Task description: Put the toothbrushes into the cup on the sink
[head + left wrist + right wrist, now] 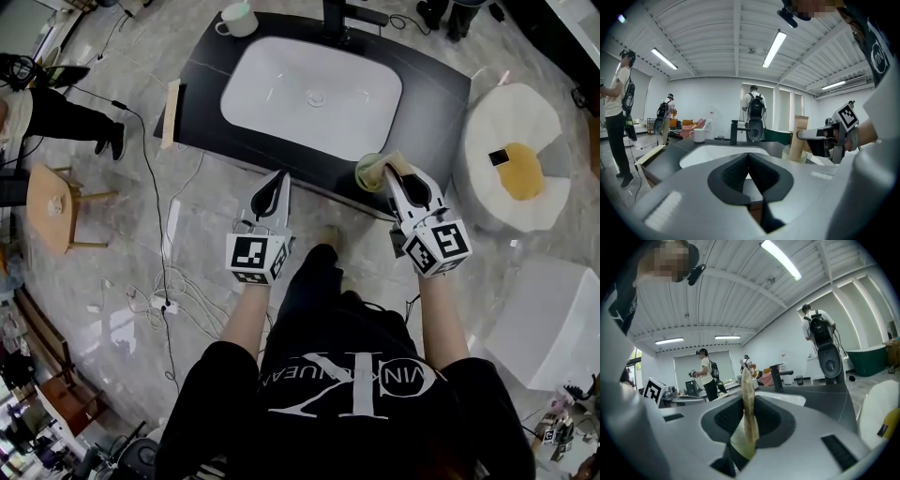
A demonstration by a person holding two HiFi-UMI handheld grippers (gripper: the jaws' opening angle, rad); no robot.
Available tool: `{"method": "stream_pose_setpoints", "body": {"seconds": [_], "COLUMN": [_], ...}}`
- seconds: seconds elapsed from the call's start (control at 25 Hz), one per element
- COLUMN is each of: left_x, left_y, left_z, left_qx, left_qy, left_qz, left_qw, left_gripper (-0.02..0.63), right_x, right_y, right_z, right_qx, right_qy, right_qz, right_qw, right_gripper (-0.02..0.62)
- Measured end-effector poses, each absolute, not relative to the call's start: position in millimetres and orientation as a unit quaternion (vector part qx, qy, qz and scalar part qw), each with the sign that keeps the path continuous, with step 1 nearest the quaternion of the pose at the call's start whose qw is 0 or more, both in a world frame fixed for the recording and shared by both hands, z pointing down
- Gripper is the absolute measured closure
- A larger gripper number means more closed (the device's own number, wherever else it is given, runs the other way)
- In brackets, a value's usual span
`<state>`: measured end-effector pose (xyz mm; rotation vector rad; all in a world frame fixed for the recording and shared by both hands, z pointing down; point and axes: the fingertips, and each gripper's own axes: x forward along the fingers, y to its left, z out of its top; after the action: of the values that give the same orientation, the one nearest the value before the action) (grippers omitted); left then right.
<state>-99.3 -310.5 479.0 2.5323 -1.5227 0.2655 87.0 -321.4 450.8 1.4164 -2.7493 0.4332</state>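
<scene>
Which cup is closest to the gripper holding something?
The green cup at the counter's front edge, beside the right gripper and its paper packet; the white mug sits far off.

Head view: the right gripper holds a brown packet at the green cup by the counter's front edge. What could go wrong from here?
1. The cup stands close to the front edge of the counter; a nudge from the right gripper could push it off.
2. The paper packet stands much taller than the cup, so once released it may lean and tip the cup over.
</scene>
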Motion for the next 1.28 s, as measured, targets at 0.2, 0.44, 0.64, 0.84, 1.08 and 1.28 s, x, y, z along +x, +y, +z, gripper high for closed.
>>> {"method": "stream_pose_setpoints", "body": {"seconds": [0.2, 0.44, 0.64, 0.84, 1.08, 1.28], "left_x": [-102.1, -101.2, -100.4, -98.2, -100.3, -101.7], "left_y": [-311.8, -311.5, -310.8, -308.5, -304.1, -299.7], "left_z": [479.4, 478.4, 480.2, 479.0, 478.8, 475.7], "left_qx": [0.849, 0.849, 0.85, 0.851, 0.85, 0.849], "left_qy": [-0.514, -0.514, -0.512, -0.51, -0.513, -0.515], "left_qz": [0.087, 0.085, 0.085, 0.083, 0.08, 0.076], "left_qw": [0.088, 0.089, 0.093, 0.094, 0.094, 0.092], "left_gripper": [0.595, 0.595, 0.595, 0.595, 0.595, 0.595], "right_x": [88.9, 90.3, 92.0, 92.9, 98.1, 108.0], "right_y": [-325.8, -327.5, -327.6, -326.5, -323.9, -318.8], "right_z": [452.3, 452.5, 451.5, 453.5, 457.1, 454.9], "right_qx": [0.456, 0.457, 0.458, 0.456, 0.463, 0.477], "right_qy": [-0.88, -0.88, -0.881, -0.881, -0.876, -0.868], "right_qz": [0.136, 0.129, 0.117, 0.121, 0.134, 0.138], "right_qw": [0.014, 0.022, 0.029, 0.034, 0.028, 0.022], "right_gripper": [0.52, 0.517, 0.465, 0.411, 0.368, 0.357]}}
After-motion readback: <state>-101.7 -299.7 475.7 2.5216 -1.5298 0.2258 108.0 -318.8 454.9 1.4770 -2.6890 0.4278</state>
